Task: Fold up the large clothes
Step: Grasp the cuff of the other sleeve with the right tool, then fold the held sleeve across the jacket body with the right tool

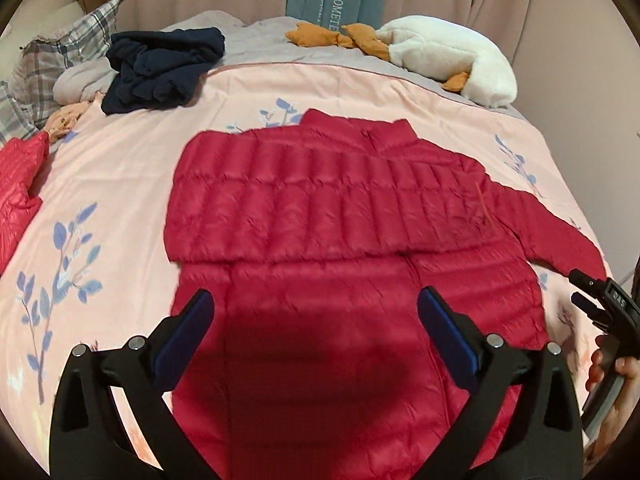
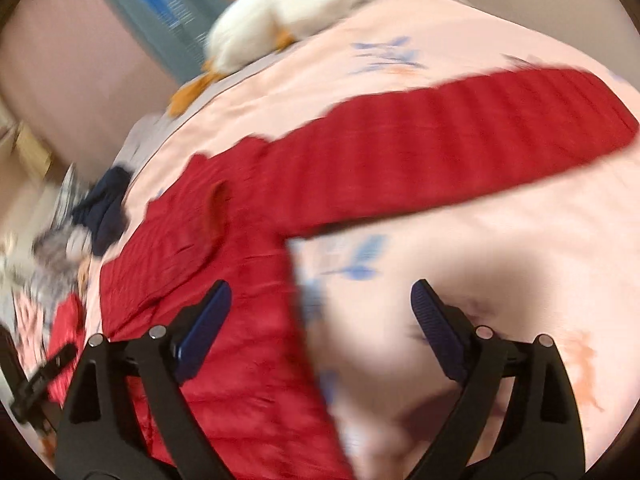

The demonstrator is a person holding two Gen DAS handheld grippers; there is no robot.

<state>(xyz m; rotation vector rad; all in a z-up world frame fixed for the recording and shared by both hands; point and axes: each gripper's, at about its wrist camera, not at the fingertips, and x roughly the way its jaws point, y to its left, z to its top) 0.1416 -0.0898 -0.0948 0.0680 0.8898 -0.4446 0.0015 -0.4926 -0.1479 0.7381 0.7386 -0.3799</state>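
A red quilted jacket [image 1: 360, 248] lies flat on the pink floral bed cover [image 1: 100, 208], collar toward the far side. One sleeve is folded across its chest, while the other sleeve [image 2: 460, 140] stretches out over the cover. My left gripper [image 1: 316, 304] hovers open above the jacket's lower half with nothing between its blue pads. My right gripper [image 2: 320, 300] is open too, over the jacket's side edge and the bare cover, holding nothing. In the left wrist view the right gripper [image 1: 578, 288] appears at the far right, near the outstretched cuff, held by a hand [image 1: 624, 368]. The right wrist view is blurred.
A crumpled navy garment [image 1: 160, 68] lies at the far left of the bed beside a plaid pillow [image 1: 60, 52]. A white and orange plush toy [image 1: 448, 56] rests at the far right. Another red garment [image 1: 20, 184] lies at the left edge. A curtain hangs behind.
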